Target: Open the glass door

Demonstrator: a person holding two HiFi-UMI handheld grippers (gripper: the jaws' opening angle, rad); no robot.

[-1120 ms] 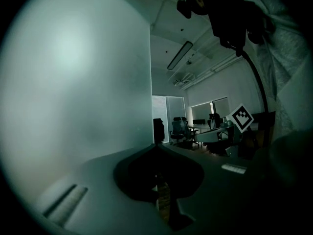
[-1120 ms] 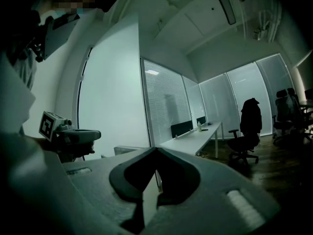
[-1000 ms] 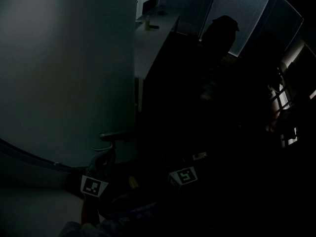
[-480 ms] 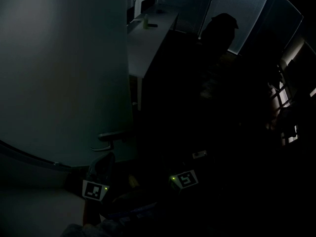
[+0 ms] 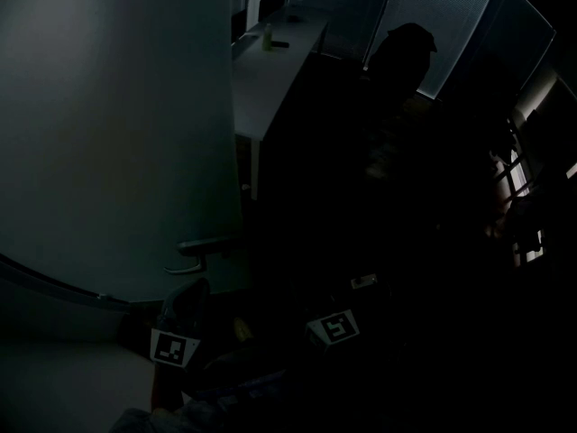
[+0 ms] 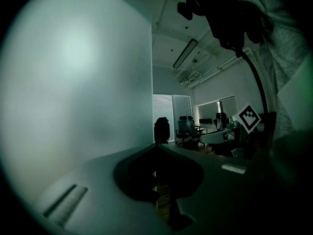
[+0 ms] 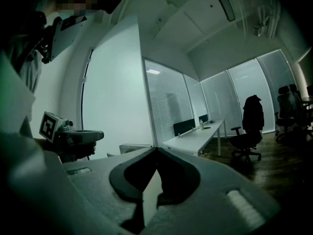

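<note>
Left gripper [image 6: 156, 148]: jaws closed together with nothing between them, held beside the frosted glass door [image 6: 83, 92], near its lever handle [image 5: 206, 244]. Right gripper [image 7: 156, 152]: jaws also pinched together, empty, off to the right of the left one. Past the door's edge stands a white bench [image 5: 270, 79] with a small bottle [image 5: 267, 40] near its far end. Beyond is a chair [image 5: 404, 57] draped with a jacket, in front of window blinds [image 5: 451, 25].
</note>
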